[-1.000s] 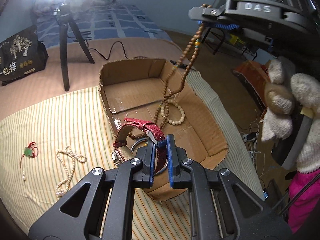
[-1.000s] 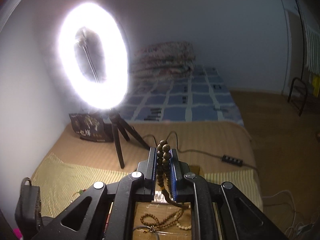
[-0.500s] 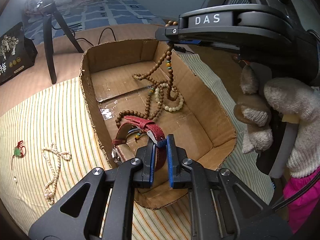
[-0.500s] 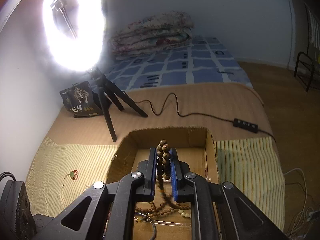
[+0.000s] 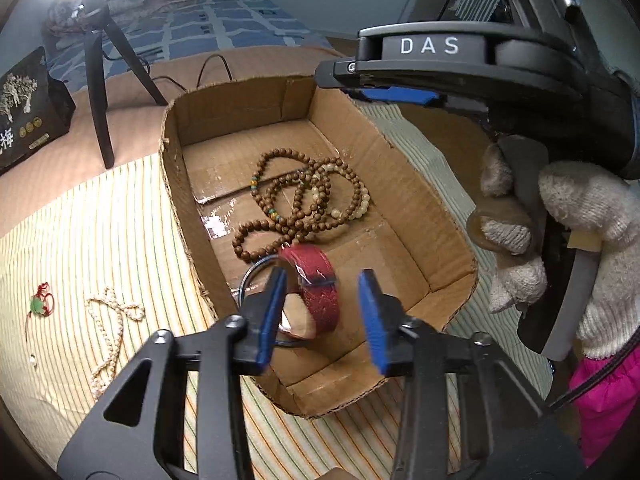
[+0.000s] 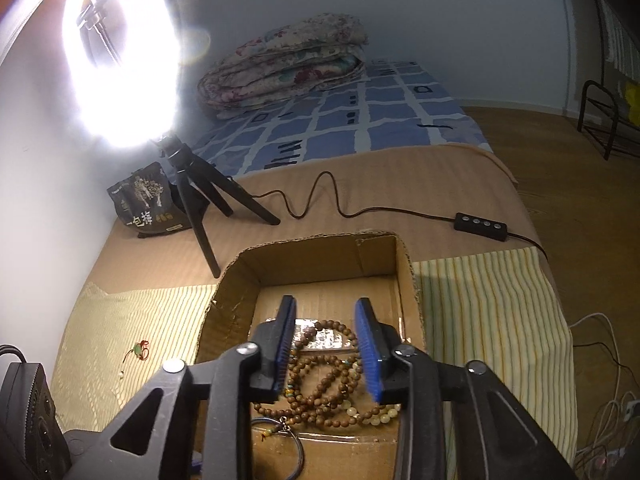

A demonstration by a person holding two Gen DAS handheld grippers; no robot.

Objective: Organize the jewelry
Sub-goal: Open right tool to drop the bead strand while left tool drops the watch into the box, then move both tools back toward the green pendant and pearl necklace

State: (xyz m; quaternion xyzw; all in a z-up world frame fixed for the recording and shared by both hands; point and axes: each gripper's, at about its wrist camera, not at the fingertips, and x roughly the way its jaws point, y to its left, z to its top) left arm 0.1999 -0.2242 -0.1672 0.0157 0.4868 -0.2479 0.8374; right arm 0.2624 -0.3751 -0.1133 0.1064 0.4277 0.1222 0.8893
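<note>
White letters "DAS" stand on the right gripper. The far-left black packet reads "一包梅" in white characters.

One cardboard box sits on one striped cloth. Inside lie one long brown bead strand, coiled in several loops, one pale bead bracelet at its right, one red watch strap at the near end, and one thin dark bangle (partly hidden). Left of the box, two pieces rest on the cloth: one cream bead string and one small green charm on red cord. At the far left stand one tripod and one black packet. Two grippers are in view.
</note>
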